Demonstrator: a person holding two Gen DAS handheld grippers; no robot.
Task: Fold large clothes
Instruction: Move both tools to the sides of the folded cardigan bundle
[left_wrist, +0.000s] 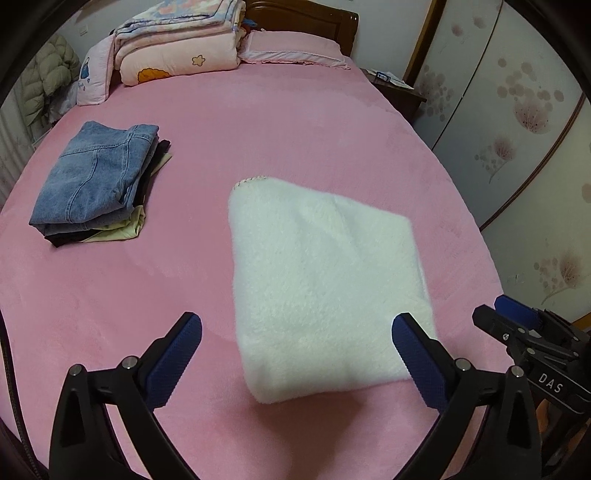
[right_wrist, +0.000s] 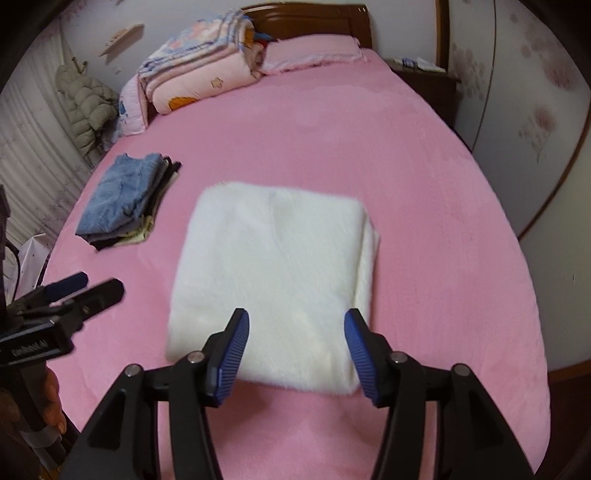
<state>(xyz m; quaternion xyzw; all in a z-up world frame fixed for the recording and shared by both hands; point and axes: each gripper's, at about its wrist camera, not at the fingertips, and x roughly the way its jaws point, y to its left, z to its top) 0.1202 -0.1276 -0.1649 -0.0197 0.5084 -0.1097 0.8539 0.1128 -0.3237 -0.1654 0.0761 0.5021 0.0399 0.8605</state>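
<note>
A white fluffy garment (left_wrist: 325, 280) lies folded into a thick rectangle on the pink bed (left_wrist: 258, 122); it also shows in the right wrist view (right_wrist: 273, 280). My left gripper (left_wrist: 295, 332) is open and empty, hovering just short of the garment's near edge. My right gripper (right_wrist: 296, 325) is open and empty, its fingers over the garment's near edge. The right gripper also shows at the right of the left wrist view (left_wrist: 517, 321). The left gripper shows at the left of the right wrist view (right_wrist: 81, 288).
A stack of folded clothes topped by blue jeans (left_wrist: 96, 181) lies on the bed's left side. Folded quilts (left_wrist: 177, 40) and a pink pillow (left_wrist: 295, 48) sit by the wooden headboard. A nightstand (left_wrist: 399, 92) and wardrobe doors (left_wrist: 517, 129) stand to the right.
</note>
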